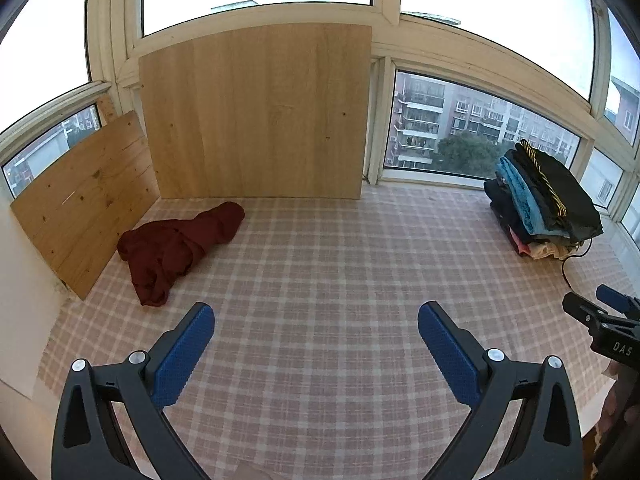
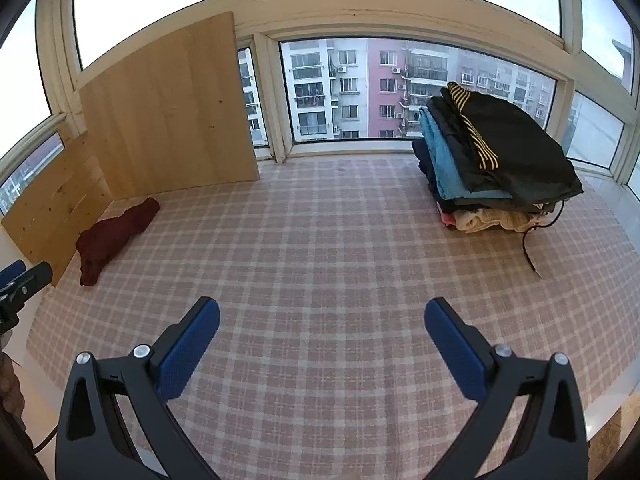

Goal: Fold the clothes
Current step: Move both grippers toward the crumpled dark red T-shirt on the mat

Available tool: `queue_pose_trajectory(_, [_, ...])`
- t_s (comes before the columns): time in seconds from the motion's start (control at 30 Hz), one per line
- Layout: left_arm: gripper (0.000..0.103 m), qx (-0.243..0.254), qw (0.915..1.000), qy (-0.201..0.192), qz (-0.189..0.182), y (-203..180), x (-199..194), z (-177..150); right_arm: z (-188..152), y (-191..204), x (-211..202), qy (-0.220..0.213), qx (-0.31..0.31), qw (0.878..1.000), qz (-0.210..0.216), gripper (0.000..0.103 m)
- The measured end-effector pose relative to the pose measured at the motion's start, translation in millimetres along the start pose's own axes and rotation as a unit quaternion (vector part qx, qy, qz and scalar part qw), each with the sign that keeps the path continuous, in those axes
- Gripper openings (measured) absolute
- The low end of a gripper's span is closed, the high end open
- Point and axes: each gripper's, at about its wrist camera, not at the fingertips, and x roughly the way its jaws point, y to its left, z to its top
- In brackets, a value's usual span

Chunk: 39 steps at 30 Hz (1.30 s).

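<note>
Left claw: blue pads spread wide, nothing between them, hovering over the checked cloth of the bench.
Right claw: likewise wide apart and empty, above the same cloth.
Landmark: the tall wooden board leaning against the window.
Maroon garment: crumpled in a heap on the cloth, just in front of the board's left lower corner.
Folded stack: well to the right of the board, near the window — dark pieces on top, blue and cream below.
Handling: the maroon piece looks soft, light and limp; it will likely sag and bunch.
Hold: pinch an outer edge or corner — each claw on a separate point to spread it flat.
</note>
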Motion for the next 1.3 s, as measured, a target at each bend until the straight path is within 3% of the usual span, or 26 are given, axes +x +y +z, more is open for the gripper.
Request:
queue_pose_trajectory(0.83, [0.102,-0.012,0.9994,-0.008,0.030,33.6,1.8,5.6,13.0,40.4,12.1,0.002,-0.037,0.999,0.021,0.103])
queue_pose_trajectory(1.3, [0.102,-0.054,0.9955,-0.006,0.077,87.3,3.8,4.5,28.0,109.2,37.8,0.011,-0.101,0.993,0.067,0.103])
